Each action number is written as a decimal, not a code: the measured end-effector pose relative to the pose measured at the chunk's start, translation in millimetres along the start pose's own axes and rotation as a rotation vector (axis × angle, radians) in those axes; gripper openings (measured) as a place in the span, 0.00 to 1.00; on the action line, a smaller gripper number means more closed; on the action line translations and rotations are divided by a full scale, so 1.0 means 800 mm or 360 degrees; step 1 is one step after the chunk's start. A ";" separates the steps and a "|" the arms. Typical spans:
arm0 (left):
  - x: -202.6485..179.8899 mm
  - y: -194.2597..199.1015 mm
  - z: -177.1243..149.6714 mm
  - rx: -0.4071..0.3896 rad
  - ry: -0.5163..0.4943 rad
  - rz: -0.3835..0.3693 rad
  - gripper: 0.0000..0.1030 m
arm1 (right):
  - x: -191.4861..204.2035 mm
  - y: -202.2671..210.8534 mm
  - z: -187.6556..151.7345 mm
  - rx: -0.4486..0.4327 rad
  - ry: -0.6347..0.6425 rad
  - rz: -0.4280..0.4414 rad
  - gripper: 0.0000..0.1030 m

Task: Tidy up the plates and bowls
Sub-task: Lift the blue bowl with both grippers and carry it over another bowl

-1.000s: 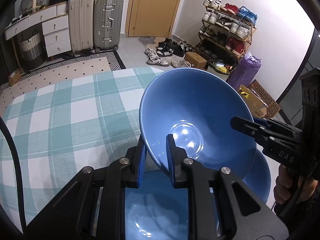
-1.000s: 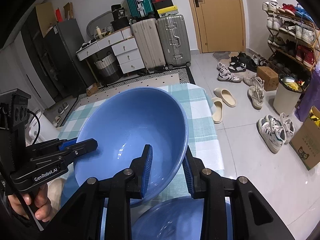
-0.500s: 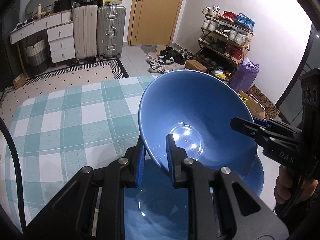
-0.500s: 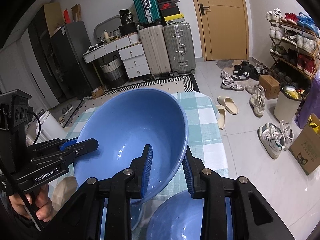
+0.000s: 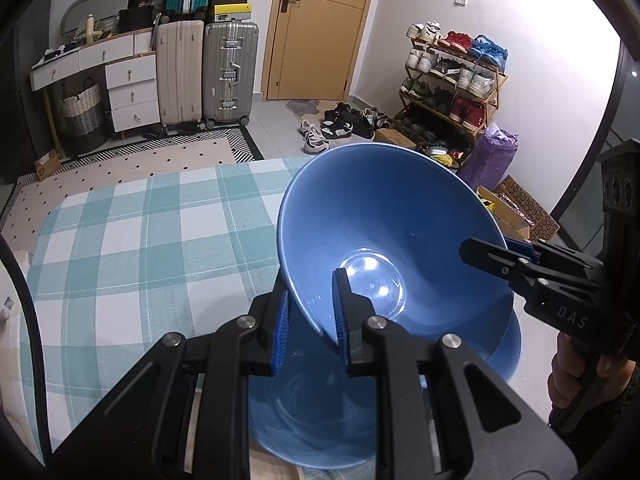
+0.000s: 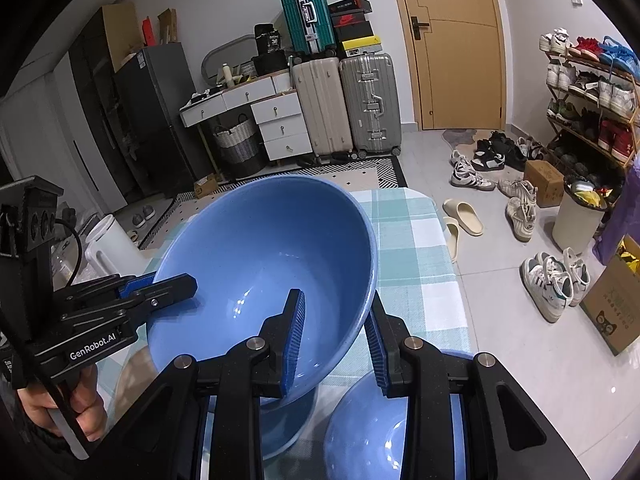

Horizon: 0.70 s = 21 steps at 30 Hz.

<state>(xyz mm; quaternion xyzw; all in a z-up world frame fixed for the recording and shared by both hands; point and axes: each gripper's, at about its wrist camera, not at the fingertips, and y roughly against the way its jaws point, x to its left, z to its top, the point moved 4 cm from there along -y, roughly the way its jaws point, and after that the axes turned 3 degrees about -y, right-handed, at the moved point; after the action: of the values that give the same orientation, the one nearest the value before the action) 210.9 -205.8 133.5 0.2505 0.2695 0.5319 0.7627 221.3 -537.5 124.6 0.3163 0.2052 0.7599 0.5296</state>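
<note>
Above the near corner of the checked worktop (image 5: 132, 248), a big blue bowl (image 5: 384, 248) hangs tilted in the air, pinched at opposite sides of its rim: the left gripper (image 5: 310, 312) is clamped tight on the near edge, and the right gripper (image 6: 334, 336) has its jaws closed on the other side, one pad inside the wall and one outside. To carry it well, I'd say both hands should travel together at one pace, so the rim doesn't twist or slip between the pads, and level the bowl before lowering it. Directly beneath sit more blue dishes (image 6: 380, 428), at least one bowl and possibly a plate under it, though the grippers hide much of that. They are the nearest thing to clip. Beyond, the cloth is open, with suitcases (image 5: 208, 72), a shoe rack (image 5: 452, 80) and scattered shoes (image 6: 556, 280) well clear on the floor.
</note>
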 end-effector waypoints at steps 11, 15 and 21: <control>0.001 0.037 -0.026 -0.0017 0.0026 0.0053 0.16 | 0.023 0.008 -0.015 0.0007 0.0053 0.0041 0.31; 0.002 0.044 -0.034 -0.0024 0.0031 0.0071 0.16 | 0.028 0.009 -0.023 0.0017 0.0063 0.0058 0.31; 0.004 0.047 -0.049 -0.0015 0.0040 0.0080 0.16 | 0.034 0.008 -0.031 0.0022 0.0068 0.0063 0.31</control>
<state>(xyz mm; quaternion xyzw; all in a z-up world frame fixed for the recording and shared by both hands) 160.0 -187.5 129.9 0.2469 0.2702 0.5551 0.7469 192.7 -514.0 118.1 0.3076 0.2155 0.7754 0.5076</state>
